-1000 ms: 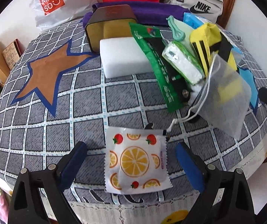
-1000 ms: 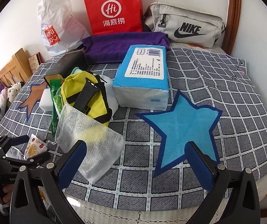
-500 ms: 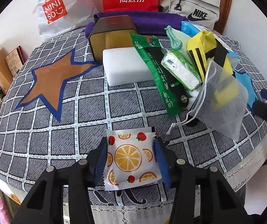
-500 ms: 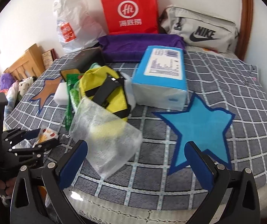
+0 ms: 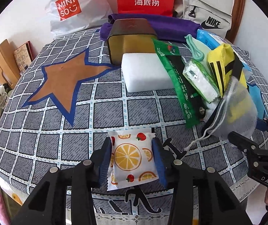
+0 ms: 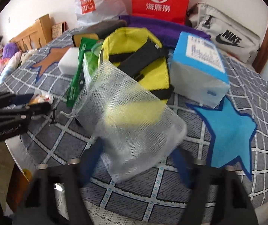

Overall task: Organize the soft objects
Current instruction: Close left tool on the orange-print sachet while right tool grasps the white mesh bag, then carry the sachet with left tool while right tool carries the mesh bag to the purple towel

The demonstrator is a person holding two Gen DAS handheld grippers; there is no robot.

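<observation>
Near the bed's front edge, my left gripper [image 5: 133, 159] pinches the fruit-print packet [image 5: 132, 157], blue pads pressed on both its sides, packet resting on the checked cover [image 5: 105, 112]. My right gripper [image 6: 136, 164] is blurred; its fingers sit either side of the white mesh bag [image 6: 132, 123]; whether they grip it, I cannot tell.

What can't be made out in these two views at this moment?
- Right claw: right wrist view is motion-blurred, so whether it grips the mesh bag is unclear.
- Yellow item inside the mesh bag: only a blur through the netting.
- Fruit-print packet: its sides are covered by the left claw; in the right wrist view it is mostly hidden behind that claw.
- Tissue pack: label blurred, unreadable.
</observation>
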